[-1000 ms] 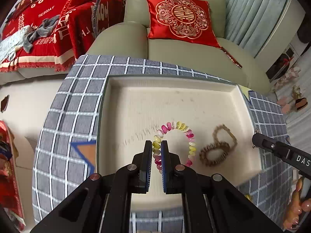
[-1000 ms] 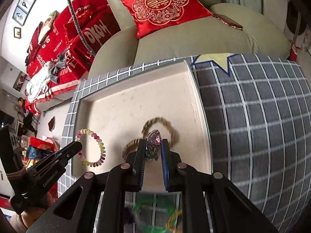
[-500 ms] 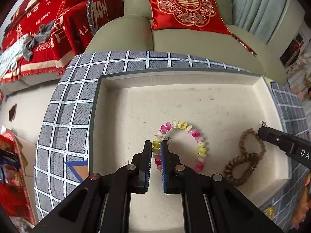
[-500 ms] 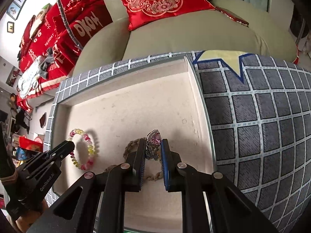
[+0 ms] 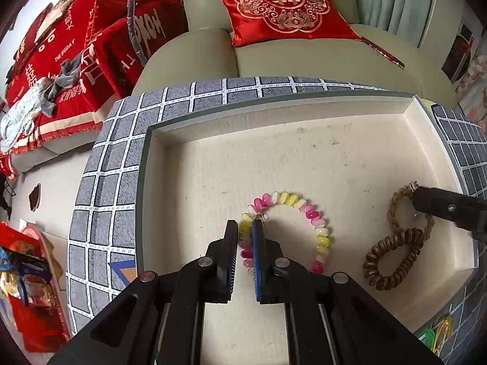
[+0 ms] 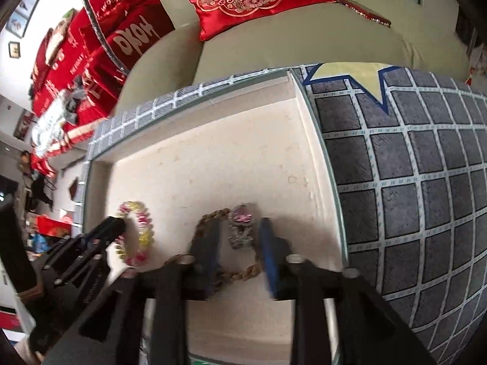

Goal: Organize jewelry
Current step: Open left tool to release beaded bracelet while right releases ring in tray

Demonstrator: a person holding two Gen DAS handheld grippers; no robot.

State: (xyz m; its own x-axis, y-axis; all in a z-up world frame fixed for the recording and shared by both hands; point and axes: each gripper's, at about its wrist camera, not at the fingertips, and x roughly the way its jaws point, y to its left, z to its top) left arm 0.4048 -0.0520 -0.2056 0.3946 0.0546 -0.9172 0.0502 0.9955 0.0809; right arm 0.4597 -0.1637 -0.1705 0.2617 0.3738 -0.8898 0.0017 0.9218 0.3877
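Observation:
A cream tray (image 5: 304,115) lies on a grey checked cloth. In it are a pink and yellow bead bracelet (image 5: 316,228), a brown spiral hair tie (image 5: 392,258) and a braided tan bracelet (image 5: 395,200). My left gripper (image 5: 244,228) is shut on the bead bracelet's left side. My right gripper (image 6: 239,231) is open over the tray (image 6: 213,158); a purple-stone ring (image 6: 242,223) sits free between its fingers, over the braided bracelet (image 6: 213,216). The bead bracelet also shows in the right wrist view (image 6: 140,231).
A green sofa (image 5: 304,60) with a red embroidered cushion (image 5: 283,3) stands behind the table. Red blankets (image 5: 76,48) lie at the left. Red packets (image 5: 27,289) sit at the lower left. Green and yellow items (image 5: 435,334) lie at the table's near right edge.
My right gripper has opened and let go of the purple-stone ring over the braided bracelet. My left gripper has stayed shut on the bead bracelet, which has shifted slightly in the tray.

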